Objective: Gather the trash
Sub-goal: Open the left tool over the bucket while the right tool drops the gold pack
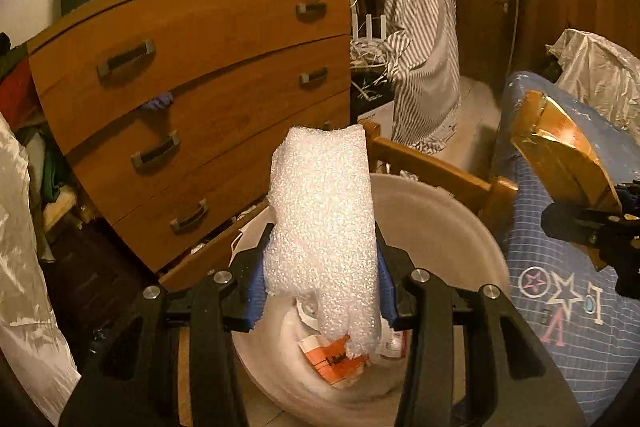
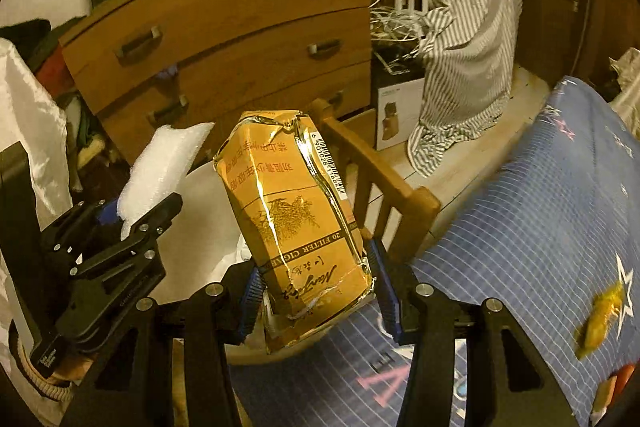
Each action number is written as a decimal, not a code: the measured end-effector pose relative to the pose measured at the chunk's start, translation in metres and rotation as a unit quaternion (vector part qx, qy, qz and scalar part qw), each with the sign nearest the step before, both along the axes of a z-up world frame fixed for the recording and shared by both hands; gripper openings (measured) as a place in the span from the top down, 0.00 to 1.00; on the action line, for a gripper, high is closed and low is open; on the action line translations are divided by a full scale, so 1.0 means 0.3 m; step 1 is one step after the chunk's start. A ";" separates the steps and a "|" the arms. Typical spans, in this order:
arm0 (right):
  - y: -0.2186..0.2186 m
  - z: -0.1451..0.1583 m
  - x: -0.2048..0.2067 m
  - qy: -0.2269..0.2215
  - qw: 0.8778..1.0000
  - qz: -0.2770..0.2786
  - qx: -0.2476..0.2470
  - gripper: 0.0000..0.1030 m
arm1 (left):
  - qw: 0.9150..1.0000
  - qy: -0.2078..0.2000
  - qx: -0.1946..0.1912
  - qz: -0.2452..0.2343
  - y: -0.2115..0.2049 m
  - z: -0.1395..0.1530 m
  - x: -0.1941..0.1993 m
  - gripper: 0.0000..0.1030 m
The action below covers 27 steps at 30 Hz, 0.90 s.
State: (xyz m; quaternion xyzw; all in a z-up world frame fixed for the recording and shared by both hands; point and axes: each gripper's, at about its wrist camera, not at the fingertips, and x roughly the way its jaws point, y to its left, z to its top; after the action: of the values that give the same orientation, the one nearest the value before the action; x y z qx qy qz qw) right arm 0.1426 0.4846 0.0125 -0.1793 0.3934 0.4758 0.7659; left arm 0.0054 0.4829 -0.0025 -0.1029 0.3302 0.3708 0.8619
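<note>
My left gripper (image 1: 320,283) is shut on a white foam packing sheet (image 1: 324,223) and holds it over a round white bin (image 1: 452,227). An orange-and-white wrapper (image 1: 336,359) lies inside the bin. My right gripper (image 2: 316,291) is shut on a torn gold cigarette carton (image 2: 296,223), held above the bin's right edge (image 2: 200,227). The carton (image 1: 560,151) and right gripper (image 1: 592,223) show at the right of the left wrist view. The left gripper (image 2: 132,223) with its foam (image 2: 164,167) shows at the left of the right wrist view.
A wooden chest of drawers (image 1: 192,107) stands behind the bin. A wooden chair (image 2: 376,183) is beside it. A blue patterned bedspread (image 2: 540,227) lies on the right with a yellow wrapper (image 2: 600,319) on it. A striped shirt (image 1: 416,27) hangs behind. A white plastic bag (image 1: 24,267) is at left.
</note>
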 end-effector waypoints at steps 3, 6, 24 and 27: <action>0.046 -0.025 -0.007 0.002 1.000 0.005 -0.007 0.51 | 1.000 0.004 -0.008 0.004 0.027 -0.024 0.000 0.59; 0.081 -0.044 -0.003 0.006 1.000 0.011 -0.010 0.50 | 1.000 0.004 -0.023 0.005 0.060 -0.049 -0.001 0.59; 0.008 -0.065 0.030 0.011 1.000 0.009 0.009 0.36 | 0.997 -0.011 -0.075 0.034 0.139 -0.082 -0.024 0.43; -0.038 -0.055 0.035 0.004 1.000 -0.008 0.022 0.36 | 0.997 -0.016 -0.073 0.036 0.119 -0.071 -0.026 0.43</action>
State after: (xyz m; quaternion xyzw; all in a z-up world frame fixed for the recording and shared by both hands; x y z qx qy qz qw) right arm 0.1530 0.4733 -0.0040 -0.1575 0.3878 0.4792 0.7715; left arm -0.0025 0.5185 -0.0238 -0.1830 0.3388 0.3744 0.8435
